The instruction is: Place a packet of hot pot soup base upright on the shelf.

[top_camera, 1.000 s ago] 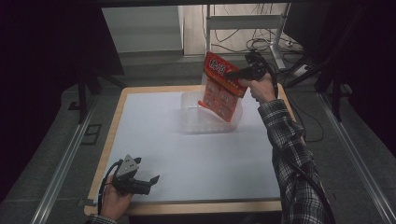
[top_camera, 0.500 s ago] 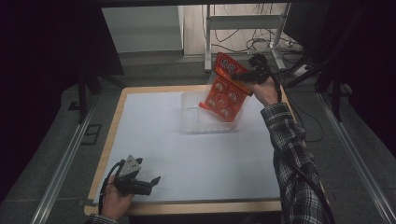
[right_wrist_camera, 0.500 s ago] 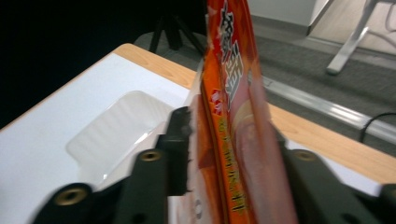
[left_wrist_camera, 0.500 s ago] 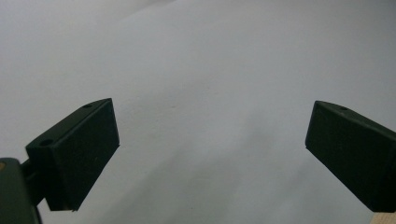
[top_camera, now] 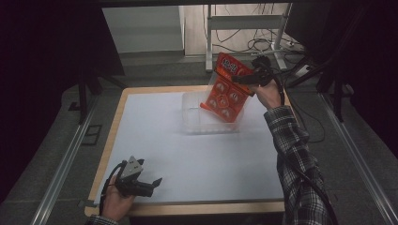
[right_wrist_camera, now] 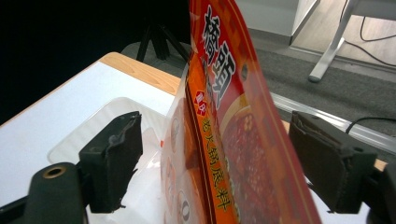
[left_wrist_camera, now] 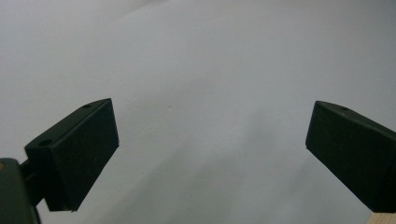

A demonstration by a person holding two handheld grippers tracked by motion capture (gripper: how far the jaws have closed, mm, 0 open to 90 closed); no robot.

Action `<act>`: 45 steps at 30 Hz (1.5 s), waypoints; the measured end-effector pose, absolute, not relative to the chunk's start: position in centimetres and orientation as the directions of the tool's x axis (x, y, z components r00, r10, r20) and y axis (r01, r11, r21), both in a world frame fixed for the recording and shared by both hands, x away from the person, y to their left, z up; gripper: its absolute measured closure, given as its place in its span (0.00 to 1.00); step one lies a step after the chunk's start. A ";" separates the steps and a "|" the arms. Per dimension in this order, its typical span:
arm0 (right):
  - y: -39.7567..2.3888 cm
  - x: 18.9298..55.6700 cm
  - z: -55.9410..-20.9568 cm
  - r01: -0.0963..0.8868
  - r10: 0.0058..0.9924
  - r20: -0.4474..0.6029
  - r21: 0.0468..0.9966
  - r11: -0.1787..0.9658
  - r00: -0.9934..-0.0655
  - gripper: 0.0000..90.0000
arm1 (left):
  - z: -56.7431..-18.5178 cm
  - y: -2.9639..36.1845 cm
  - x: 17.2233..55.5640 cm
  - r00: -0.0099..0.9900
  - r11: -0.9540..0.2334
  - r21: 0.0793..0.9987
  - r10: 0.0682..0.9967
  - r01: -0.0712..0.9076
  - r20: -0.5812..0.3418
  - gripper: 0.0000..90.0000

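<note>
Red and orange printed foil pouch (top_camera: 226, 89), flat, with round pictures and yellow lettering: tilted, its lower edge inside the clear rectangular plastic tub (top_camera: 197, 119), its top leaning up and to the right. The tub stands at the far middle of the white table sheet (top_camera: 187, 154). Right gripper (top_camera: 244, 78): at the pouch's upper right edge, far right of the table; in the right gripper view (right_wrist_camera: 212, 163) its jaws stand wide apart with the pouch between them, neither pad visibly pressing it. Left gripper (top_camera: 152, 183): lying low at the near left corner in the person's hand (top_camera: 115, 206), well apart from the tub; jaws spread wide, nothing between them but bare sheet in the left gripper view (left_wrist_camera: 210, 149). Wooden table edge (top_camera: 117, 112) borders the sheet. Beyond the far edge: grey floor, white metal frame legs (top_camera: 209, 42), black cables (top_camera: 263, 44). Plaid sleeve (top_camera: 293, 154) crosses the right side.
</note>
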State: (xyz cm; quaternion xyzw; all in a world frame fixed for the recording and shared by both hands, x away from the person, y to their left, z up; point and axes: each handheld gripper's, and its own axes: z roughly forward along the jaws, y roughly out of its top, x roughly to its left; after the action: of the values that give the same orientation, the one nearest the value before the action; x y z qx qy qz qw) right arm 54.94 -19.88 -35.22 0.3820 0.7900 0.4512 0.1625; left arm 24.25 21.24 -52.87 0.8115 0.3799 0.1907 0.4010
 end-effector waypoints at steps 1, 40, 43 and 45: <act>-20.0 54.8 -35.1 0.453 0.748 0.085 0.838 0.303 -0.658 0.18 | -52.8 21.2 24.2 0.638 -0.389 0.793 0.770 0.470 -0.001 0.03; -23.1 48.7 -34.4 0.391 0.724 0.006 0.845 0.365 -0.690 0.00 | -52.3 20.7 23.9 0.658 -0.384 0.801 0.753 0.459 -0.017 0.02; -23.3 48.1 -34.7 0.388 0.720 0.006 0.845 0.367 -0.694 0.00 | -52.3 20.6 23.9 0.663 -0.389 0.800 0.749 0.456 -0.013 0.02; -23.4 47.7 -34.9 0.392 0.717 0.015 0.845 0.363 -0.697 0.00 | -52.4 20.6 24.0 0.669 -0.385 0.802 0.742 0.457 -0.026 0.02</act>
State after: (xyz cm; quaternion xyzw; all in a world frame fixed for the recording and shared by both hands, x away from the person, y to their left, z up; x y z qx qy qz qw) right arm 47.73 -23.45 -34.90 0.3441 0.8054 0.4471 0.1817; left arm 23.98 20.60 -52.37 0.8141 0.3684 0.1719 0.4147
